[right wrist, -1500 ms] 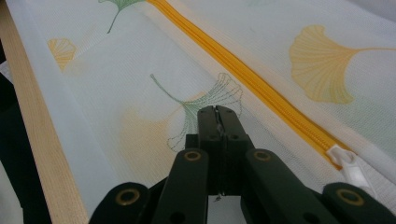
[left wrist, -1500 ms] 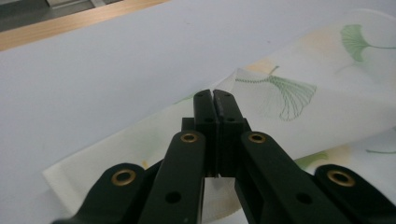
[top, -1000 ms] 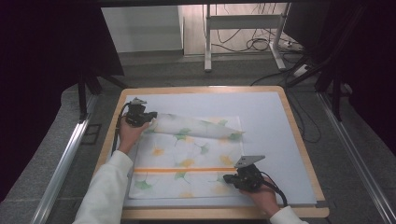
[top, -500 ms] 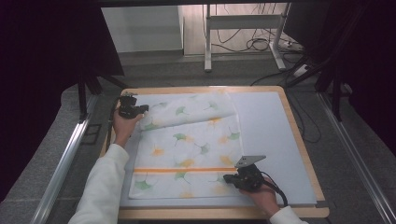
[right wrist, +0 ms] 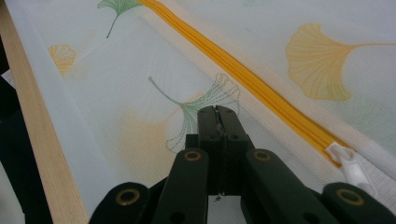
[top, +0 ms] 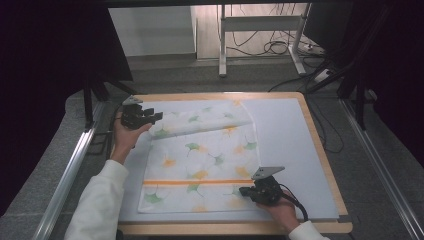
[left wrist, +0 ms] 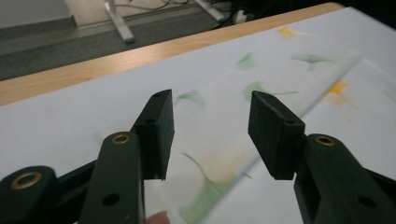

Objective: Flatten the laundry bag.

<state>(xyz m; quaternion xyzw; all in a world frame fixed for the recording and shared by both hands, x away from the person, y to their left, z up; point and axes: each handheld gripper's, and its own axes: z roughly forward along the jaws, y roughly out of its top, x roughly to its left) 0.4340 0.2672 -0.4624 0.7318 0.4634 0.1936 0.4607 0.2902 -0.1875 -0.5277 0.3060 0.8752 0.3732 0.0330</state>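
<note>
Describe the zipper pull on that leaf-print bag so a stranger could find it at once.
Start at the wooden-framed table, then the leaf-print bag on it. Follow its orange zipper to the end beside the right tool. The white pull there is the only hard plastic tab.

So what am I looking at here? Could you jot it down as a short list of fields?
Setting: white mat on a wood-rimmed table
Main item: mesh bag printed with ginkgo leaves, orange zipper, white pull
Bag state: flat, far edge folded over toward the person
Left gripper: jaws just opened, nothing between them, above the bag's far left corner
Right gripper: shut, tips resting on the bag near the zipper end
</note>
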